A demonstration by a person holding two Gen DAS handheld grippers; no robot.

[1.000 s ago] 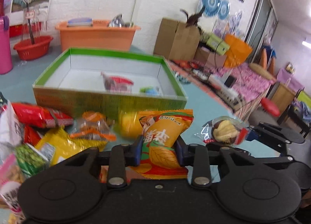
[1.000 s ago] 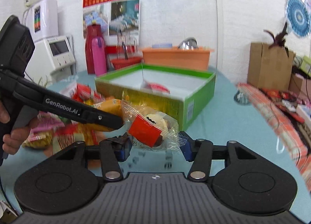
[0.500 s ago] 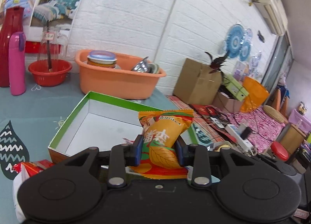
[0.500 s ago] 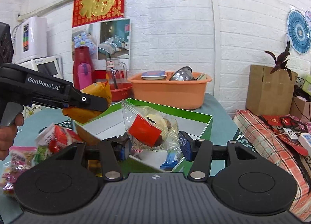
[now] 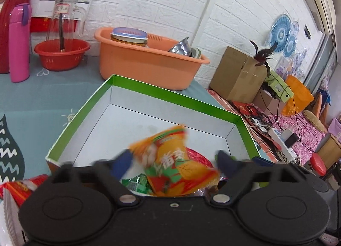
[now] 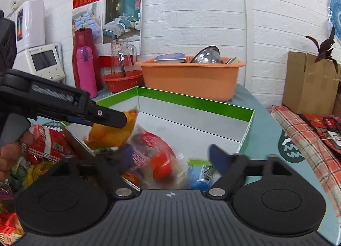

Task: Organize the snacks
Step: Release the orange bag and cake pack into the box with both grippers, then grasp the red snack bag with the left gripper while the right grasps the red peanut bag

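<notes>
A green-rimmed box (image 5: 174, 96) with a white inside lies below both grippers. My left gripper (image 5: 174, 158) hangs over its near end with jaws opening. A blurred orange snack packet (image 5: 174, 165) drops free between its fingers, above a red packet (image 5: 198, 157) and a green one (image 5: 136, 183). My right gripper (image 6: 171, 156) is over the box (image 6: 191, 101) too, jaws opening wide. A clear packet with a red label (image 6: 157, 158) falls loose between them beside a blue packet (image 6: 201, 173). The left gripper (image 6: 113, 118) and its orange packet (image 6: 110, 133) show at left.
Loose snack packets (image 6: 46, 141) lie on the teal tablecloth left of the box, near a person's hand (image 6: 8, 156). Behind the box stand an orange basin (image 5: 145, 66), a red basket (image 5: 61, 54), a pink bottle (image 5: 19, 43) and a cardboard box (image 5: 238, 75).
Both grippers have moved from the snack pile to above the box. Their jaws have gone from shut on the orange packet and the clear packet to wide apart, and both packets are falling.
</notes>
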